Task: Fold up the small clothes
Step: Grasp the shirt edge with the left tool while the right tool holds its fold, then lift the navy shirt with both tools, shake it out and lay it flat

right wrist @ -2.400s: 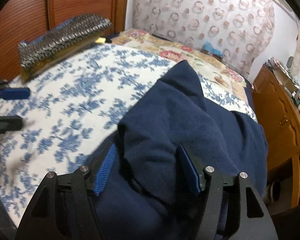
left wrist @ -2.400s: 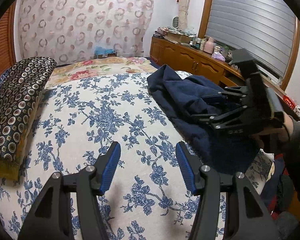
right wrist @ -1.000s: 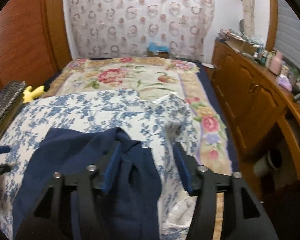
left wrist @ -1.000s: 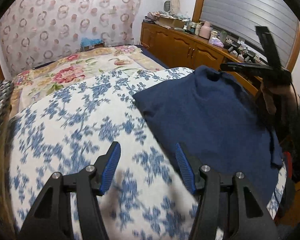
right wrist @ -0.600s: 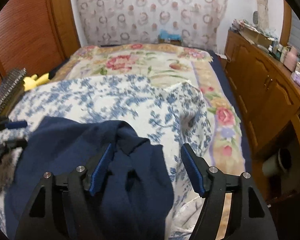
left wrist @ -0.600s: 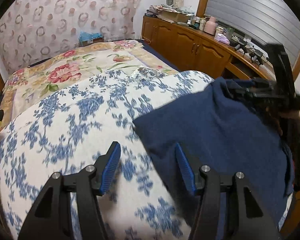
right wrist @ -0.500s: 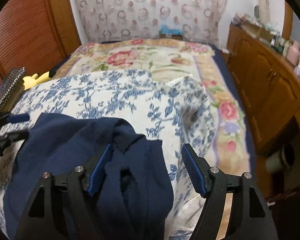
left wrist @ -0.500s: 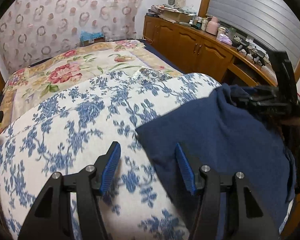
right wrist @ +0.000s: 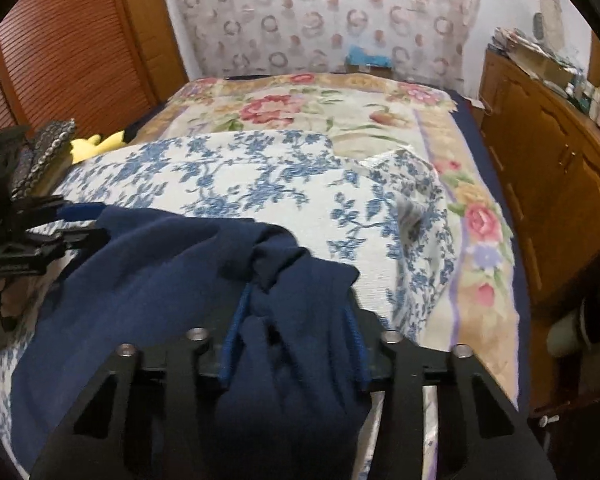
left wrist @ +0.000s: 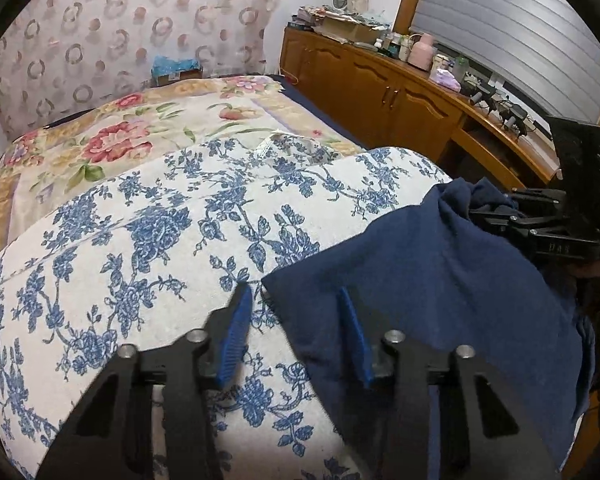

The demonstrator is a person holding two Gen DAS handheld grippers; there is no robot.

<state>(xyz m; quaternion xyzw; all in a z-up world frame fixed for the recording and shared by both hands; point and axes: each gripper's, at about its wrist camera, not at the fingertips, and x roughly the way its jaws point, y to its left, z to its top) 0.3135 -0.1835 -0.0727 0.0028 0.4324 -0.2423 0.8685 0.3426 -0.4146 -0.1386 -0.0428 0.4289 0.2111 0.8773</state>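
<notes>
A navy garment (left wrist: 440, 280) lies spread on the blue-flowered bedspread (left wrist: 140, 248). My left gripper (left wrist: 294, 300) hangs over its near left corner. Its jaws are closing, with the corner between them and the left pad (left wrist: 236, 320) still apart from the cloth. My right gripper (right wrist: 296, 308) is at the garment's (right wrist: 160, 264) far bunched end, jaws closing on a thick fold that fills the gap between the pads. The left wrist view shows the right gripper (left wrist: 480, 216) at the right edge with cloth gathered at its tips. The left gripper (right wrist: 88, 224) shows at the left of the right wrist view.
A wooden cabinet (left wrist: 400, 92) with cluttered top runs along the bed's right side. A floral blanket (right wrist: 320, 112) covers the far part of the bed. A patterned pillow (right wrist: 44, 152) and a yellow thing (right wrist: 96, 144) lie at the left. A patterned curtain (left wrist: 140, 20) hangs behind.
The right gripper sank with the garment's end down to the bed, opened wider, then narrowed on the bunch. The left gripper came up to the garment's corner and its jaws narrowed.
</notes>
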